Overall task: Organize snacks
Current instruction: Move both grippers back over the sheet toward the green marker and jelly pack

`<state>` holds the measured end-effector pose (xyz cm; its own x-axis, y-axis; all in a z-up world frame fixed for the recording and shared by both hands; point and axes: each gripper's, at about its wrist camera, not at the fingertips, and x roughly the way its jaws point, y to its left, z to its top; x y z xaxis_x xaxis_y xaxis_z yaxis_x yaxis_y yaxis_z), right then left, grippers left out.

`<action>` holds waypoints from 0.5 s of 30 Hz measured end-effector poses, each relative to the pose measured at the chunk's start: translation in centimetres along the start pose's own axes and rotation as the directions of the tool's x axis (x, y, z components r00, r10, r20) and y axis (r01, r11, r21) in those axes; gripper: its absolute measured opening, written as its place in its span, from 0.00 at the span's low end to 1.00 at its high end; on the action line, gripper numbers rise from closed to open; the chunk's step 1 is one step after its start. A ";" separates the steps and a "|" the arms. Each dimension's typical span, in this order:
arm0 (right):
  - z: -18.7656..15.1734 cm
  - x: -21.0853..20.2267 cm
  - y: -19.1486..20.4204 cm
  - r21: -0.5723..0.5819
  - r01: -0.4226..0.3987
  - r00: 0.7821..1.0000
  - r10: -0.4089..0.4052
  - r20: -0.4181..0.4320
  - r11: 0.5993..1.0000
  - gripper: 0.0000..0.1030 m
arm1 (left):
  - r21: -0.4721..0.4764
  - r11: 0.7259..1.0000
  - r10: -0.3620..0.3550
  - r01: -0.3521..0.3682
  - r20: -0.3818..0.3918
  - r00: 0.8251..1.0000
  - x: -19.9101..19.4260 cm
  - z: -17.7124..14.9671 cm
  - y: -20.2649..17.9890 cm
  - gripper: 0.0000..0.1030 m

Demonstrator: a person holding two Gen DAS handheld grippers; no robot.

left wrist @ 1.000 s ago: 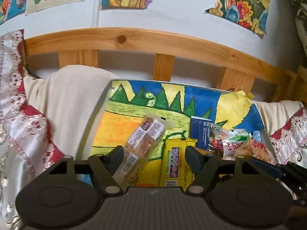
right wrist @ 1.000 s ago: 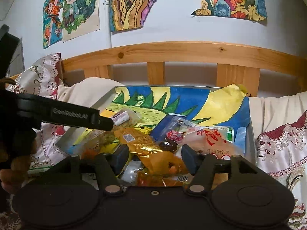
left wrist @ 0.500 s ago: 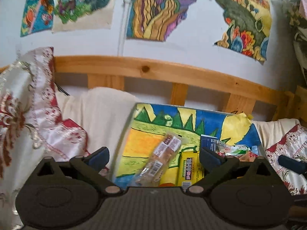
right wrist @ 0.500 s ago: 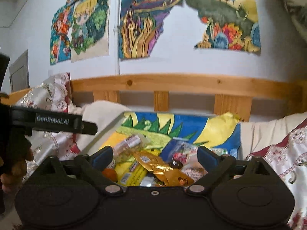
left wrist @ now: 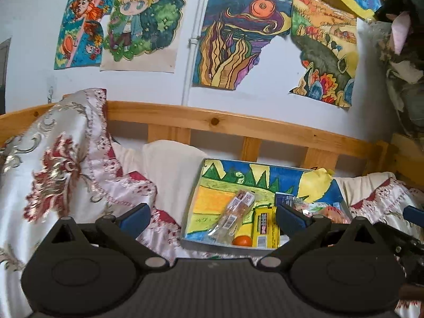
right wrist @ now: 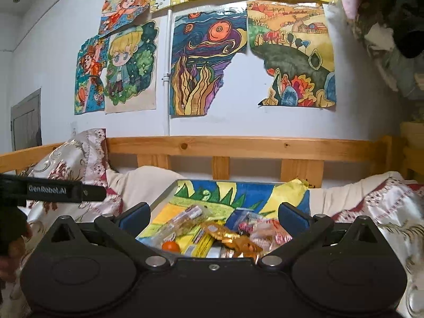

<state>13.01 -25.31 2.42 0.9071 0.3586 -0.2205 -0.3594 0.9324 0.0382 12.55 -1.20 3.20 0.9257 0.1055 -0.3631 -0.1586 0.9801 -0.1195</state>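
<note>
My left gripper (left wrist: 212, 216) and right gripper (right wrist: 212, 216): both empty, clear of the snacks (left wrist: 245, 218).
Left view: jaws fully spread, aimed slightly down at the tray (left wrist: 196, 185) on the bed. Right view: jaws opening, nothing between them; only here "GenRobot.AI" reads on the left gripper's finger.

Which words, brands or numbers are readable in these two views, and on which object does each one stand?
"GenRobot.AI": on the black side of the left gripper, seen in the right wrist view.
Yellow snack pack: dark label with print, too blurred to read.
Long clear-wrapped snack bar: label print, too small to read.
Red-and-white packets: red characters, too blurred to read.
</note>
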 end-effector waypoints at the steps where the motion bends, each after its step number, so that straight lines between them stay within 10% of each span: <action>1: -0.3 -0.7 0.2 -0.005 0.002 1.000 -0.002 -0.004 1.000 0.99 | -0.003 1.000 0.000 0.000 -0.002 1.000 -0.5 -0.3 0.2 0.99; 15: -2.7 -7.0 2.4 0.023 0.025 0.997 -0.024 -0.071 0.999 0.99 | 0.000 1.000 0.020 -0.020 -0.073 0.997 -5.1 -4.4 3.2 0.99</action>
<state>5.15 -25.68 1.40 0.8975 0.3323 -0.2899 -0.3310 0.9420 0.0551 5.83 0.66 0.64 0.8948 0.1129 -0.4319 -0.1775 0.9777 -0.1122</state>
